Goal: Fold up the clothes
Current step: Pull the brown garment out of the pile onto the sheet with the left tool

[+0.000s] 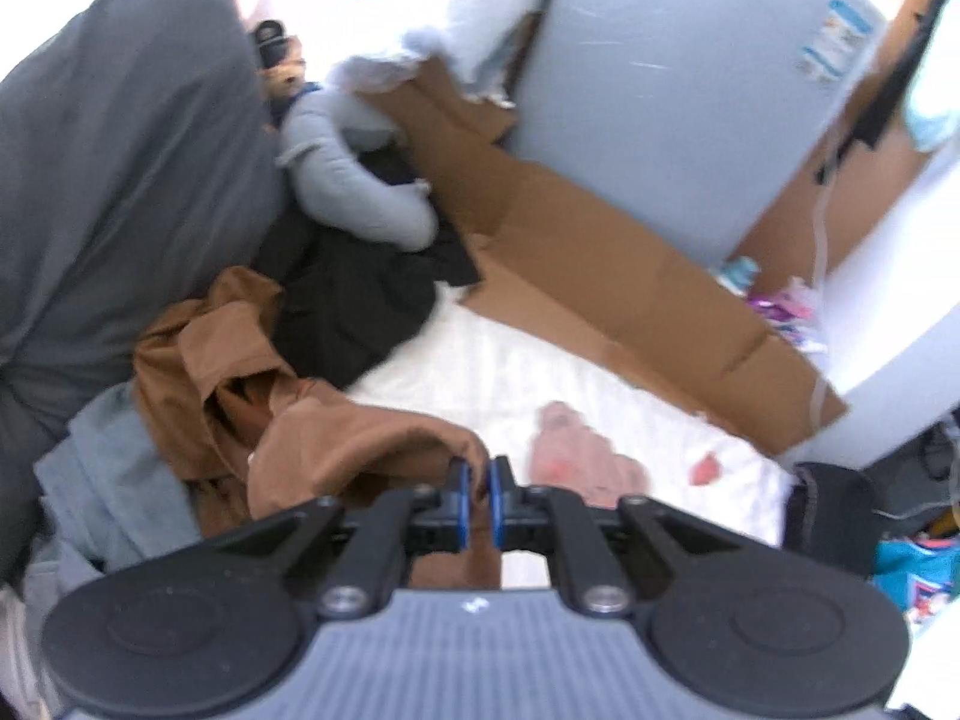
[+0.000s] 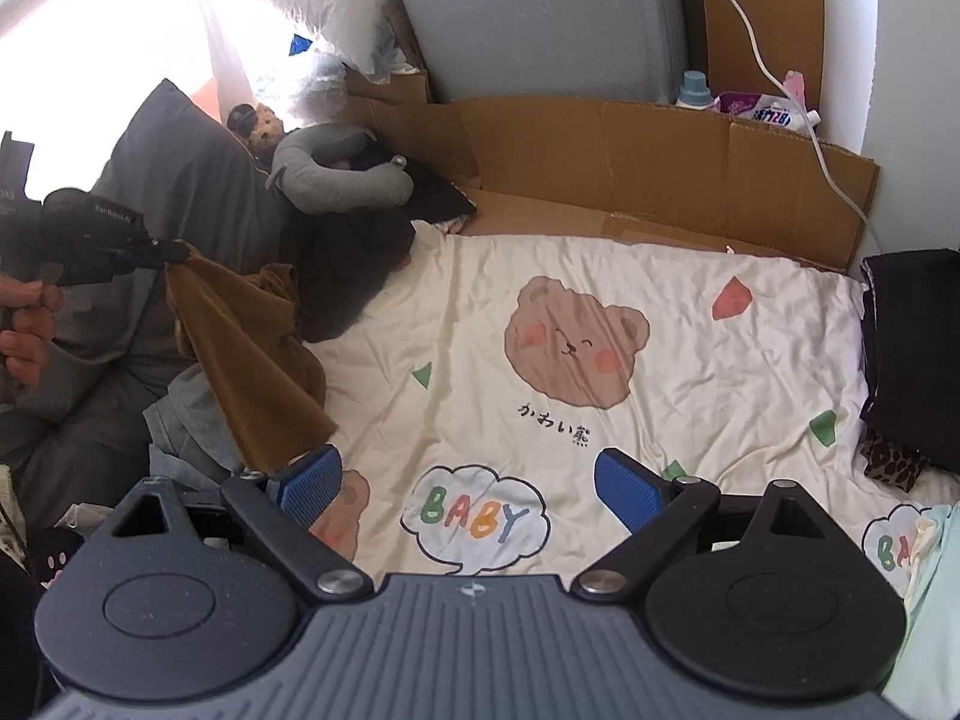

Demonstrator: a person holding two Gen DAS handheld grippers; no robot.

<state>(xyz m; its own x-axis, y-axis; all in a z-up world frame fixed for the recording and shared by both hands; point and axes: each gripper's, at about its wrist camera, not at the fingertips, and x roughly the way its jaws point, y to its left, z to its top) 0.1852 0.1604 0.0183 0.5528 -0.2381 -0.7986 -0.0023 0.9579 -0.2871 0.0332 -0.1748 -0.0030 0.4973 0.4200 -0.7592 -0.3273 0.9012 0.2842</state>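
The left hand-held gripper [image 1: 478,483] is clenched on a fold of the rust-brown soft fabric garment [image 1: 240,384], which hangs toward the clothes pile at nine o'clock on the cream bear-print bed sheet [image 2: 690,396]. The right hand-held gripper [image 2: 468,480] hovers released, jaws wide, above the sheet.

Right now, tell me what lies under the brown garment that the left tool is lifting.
Under the brown garment shows a grey-blue garment, crumpled on the bed beside the dark grey pillow. How far the pile continues beneath the brown cloth is covered.
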